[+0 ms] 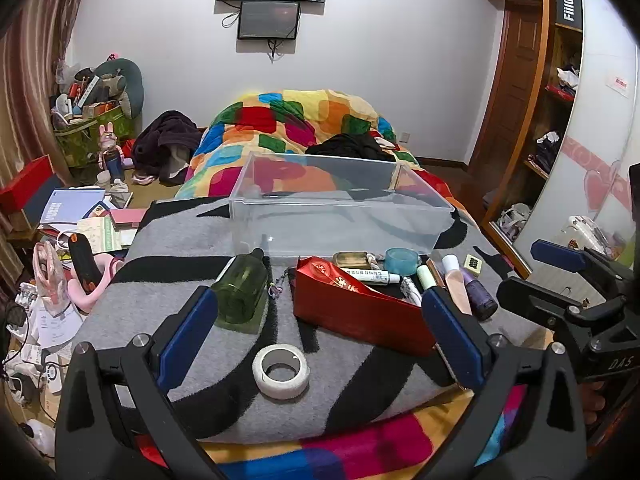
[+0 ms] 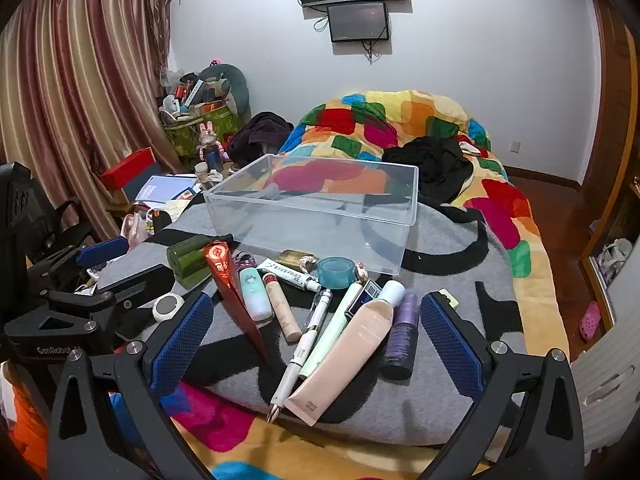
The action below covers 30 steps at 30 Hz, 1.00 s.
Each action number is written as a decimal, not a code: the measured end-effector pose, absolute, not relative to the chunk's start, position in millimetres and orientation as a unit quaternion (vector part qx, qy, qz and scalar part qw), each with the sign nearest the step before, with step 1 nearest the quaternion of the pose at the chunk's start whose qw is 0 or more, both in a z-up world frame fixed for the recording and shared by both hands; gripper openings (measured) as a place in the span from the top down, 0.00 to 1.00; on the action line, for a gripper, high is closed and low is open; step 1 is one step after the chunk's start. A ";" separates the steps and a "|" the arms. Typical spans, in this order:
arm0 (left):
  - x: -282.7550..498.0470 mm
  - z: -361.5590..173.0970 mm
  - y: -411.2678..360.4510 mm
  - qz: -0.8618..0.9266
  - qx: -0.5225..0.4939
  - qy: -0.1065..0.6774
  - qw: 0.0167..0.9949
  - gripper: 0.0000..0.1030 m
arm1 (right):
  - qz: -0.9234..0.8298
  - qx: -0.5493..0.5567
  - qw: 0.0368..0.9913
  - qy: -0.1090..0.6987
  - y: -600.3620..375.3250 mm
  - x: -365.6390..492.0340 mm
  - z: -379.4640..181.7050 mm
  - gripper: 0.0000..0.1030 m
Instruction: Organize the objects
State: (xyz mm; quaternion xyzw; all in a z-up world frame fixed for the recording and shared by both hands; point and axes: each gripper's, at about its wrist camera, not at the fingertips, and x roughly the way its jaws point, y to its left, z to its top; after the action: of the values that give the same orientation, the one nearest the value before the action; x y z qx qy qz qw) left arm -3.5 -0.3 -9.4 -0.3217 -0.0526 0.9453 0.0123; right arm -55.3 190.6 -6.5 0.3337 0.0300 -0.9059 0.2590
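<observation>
The grey-and-black patterned blanket point(image 1: 168, 248) laid over the bed carries everything the task concerns. The largest item, a clear rectangular plastic bin point(image 1: 336, 204), sits toward the blanket's far edge and appears empty; nothing has yet been sorted into it, so the task is judged to be at its opening step. In front of the bin, the clutter lies in a loose row. A red wedge-shaped carton with gold characters point(image 1: 360, 304) lies near the blanket's middle, with a dark green glass bottle point(image 1: 240, 292) on its side toward the left edge. A long beige squeeze tube with a white cap point(image 2: 352, 344) lies near the front right, a squat purple bottle point(image 2: 400, 332) touching its right side and a white pen point(image 2: 308, 336) just beside its left. A teal tape roll point(image 2: 335, 273) rests close to the bin's front wall, and a white tape roll point(image 1: 281, 371) lies alone near the front edge. The left gripper point(image 1: 320, 340) hangs above the front edge, jaws fully spread and holding nothing, with the white roll between them but untouched. The right gripper point(image 2: 316, 344) is likewise spread wide and unloaded, straddling the tube and purple bottle. The next move calls for choosing one item, lowering over it, closing, and carrying it to the bin; the tightly packed right-hand group risks catching a neighbour.
</observation>
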 end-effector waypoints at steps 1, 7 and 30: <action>-3.5 -9.3 0.4 0.945 -0.322 -0.052 0.013 0.00 | -0.906 0.335 0.259 0.030 190.6 -55.6 -7.0 0.00; -3.6 -10.3 2.1 0.945 -0.322 -0.049 0.015 0.00 | -0.905 0.339 0.258 0.027 191.4 -57.0 -9.8 0.00; -2.7 -10.0 2.4 0.946 -0.321 -0.050 0.017 0.00 | -0.903 0.341 0.259 0.025 190.4 -56.9 -12.8 0.00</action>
State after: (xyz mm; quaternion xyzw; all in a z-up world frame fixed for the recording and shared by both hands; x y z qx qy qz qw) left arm -2.7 2.4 -10.0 -0.3208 -0.0495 0.9457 0.0169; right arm -56.9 190.4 -12.8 0.3410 0.0246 -0.9035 0.2586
